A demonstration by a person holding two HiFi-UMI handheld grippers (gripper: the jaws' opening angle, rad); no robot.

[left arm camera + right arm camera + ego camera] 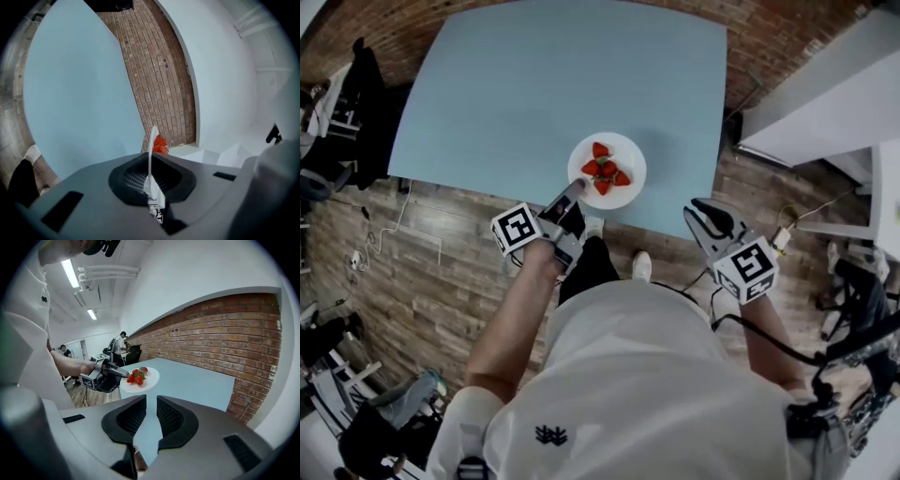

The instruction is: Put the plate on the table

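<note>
Presently, the plate (629,154), white and round, sits over the near part of the light blue table (534,84), close to the edge facing the person. A small heap of strawberries (606,171) lies at its centre. Whether the plate's underside rests on the tabletop or hangs just above it cannot be determined from any view.

Left gripper (573,191): its jaws are clamped together on the near rim of the plate. In the left gripper view the plate appears edge-on as a thin white line running between the two dark pads, with the red fruit showing just beyond it. The gripper reaches in from the person's side of the table, its marker cube (517,228) off the table and over the wooden floor (431,272).

Right gripper (151,400): its jaws stand slightly apart, with a narrow gap and nothing between them; only the tabletop shows through the gap. In the head view it is held off the table's near right corner, well apart from the plate, touching neither plate nor table.

Surroundings: a brick wall (225,343) runs along the far side of the table. The person, in a white shirt (647,394), stands at the near edge with both arms forward.
</note>
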